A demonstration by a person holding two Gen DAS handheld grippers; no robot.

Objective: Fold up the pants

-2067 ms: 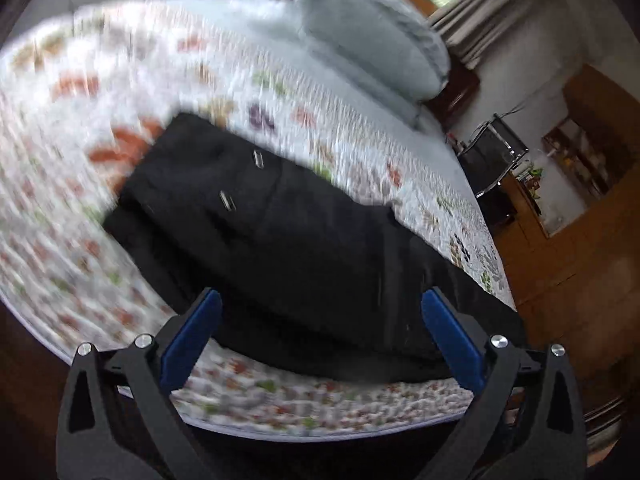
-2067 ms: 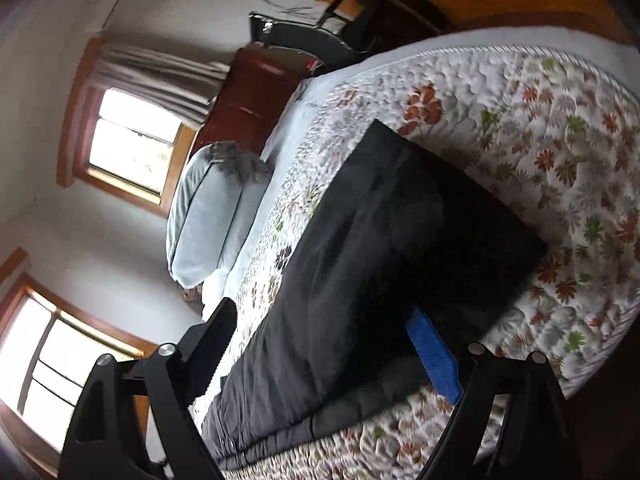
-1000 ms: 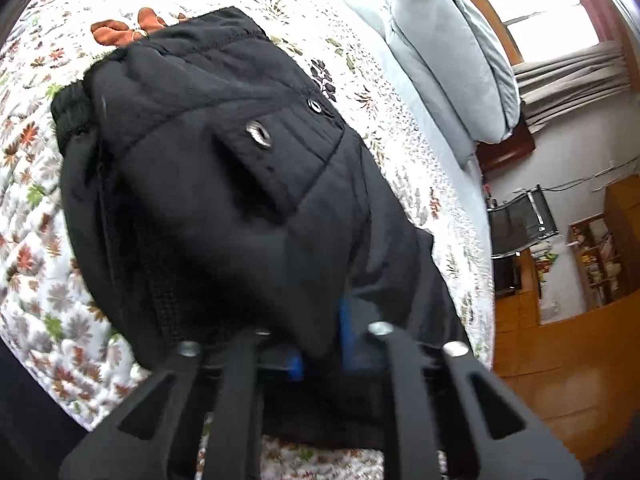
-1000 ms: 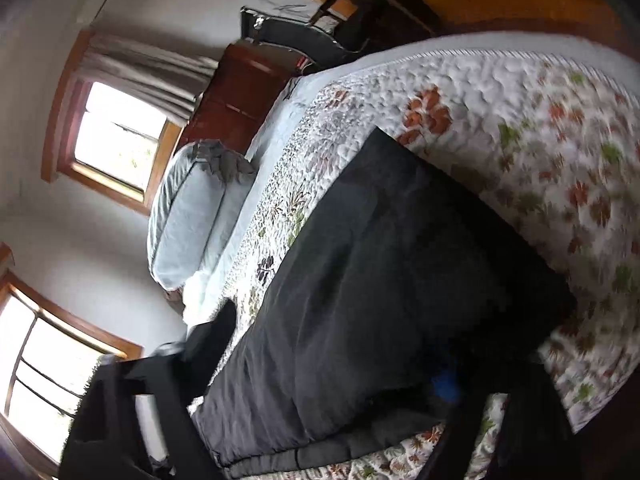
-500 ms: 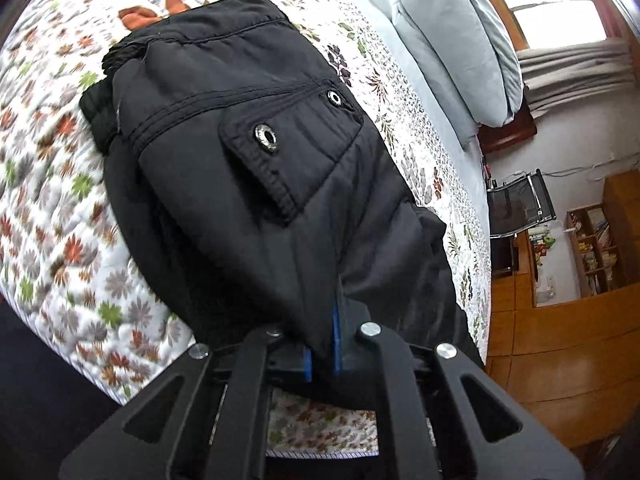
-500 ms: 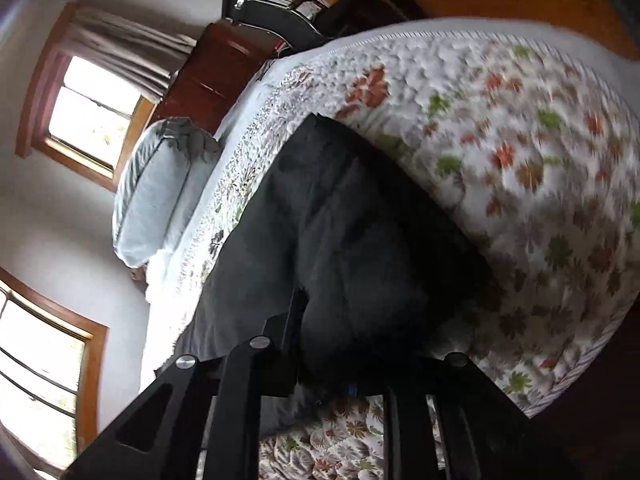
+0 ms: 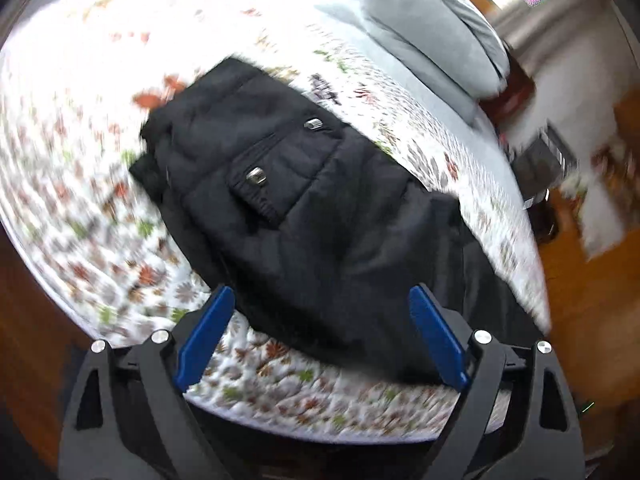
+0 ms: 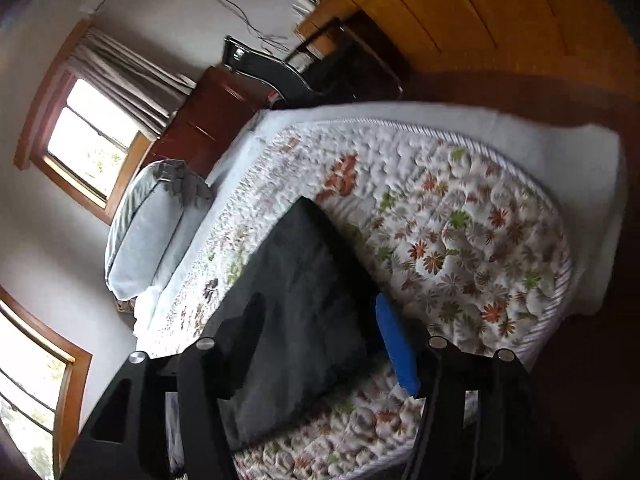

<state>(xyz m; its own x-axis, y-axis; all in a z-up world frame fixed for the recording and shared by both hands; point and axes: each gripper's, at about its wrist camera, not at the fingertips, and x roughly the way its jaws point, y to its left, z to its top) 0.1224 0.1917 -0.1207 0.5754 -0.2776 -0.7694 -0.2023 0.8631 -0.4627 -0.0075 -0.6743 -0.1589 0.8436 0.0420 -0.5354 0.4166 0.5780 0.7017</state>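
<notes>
Black pants (image 7: 304,208) lie along the near edge of a floral quilted bed (image 7: 80,184), with a snap-buttoned pocket flap facing up. My left gripper (image 7: 320,300) is open and empty, its blue pads spread just above the pants' near edge. In the right wrist view the pants' leg end (image 8: 300,288) lies flat on the quilt (image 8: 460,240). My right gripper (image 8: 320,312) is open, with its jaws either side of the leg end and holding nothing.
A grey pillow (image 7: 432,36) lies at the head of the bed, also seen in the right wrist view (image 8: 144,232). A dark chair (image 8: 288,76), a wooden wardrobe (image 8: 460,8) and windows (image 8: 92,136) stand beyond. The bed edge (image 7: 320,420) drops off just before my left gripper.
Both grippers were shut on the pants half a second ago; both have opened and let go. The left one has drawn back from the cloth. The pants lie on the bed.
</notes>
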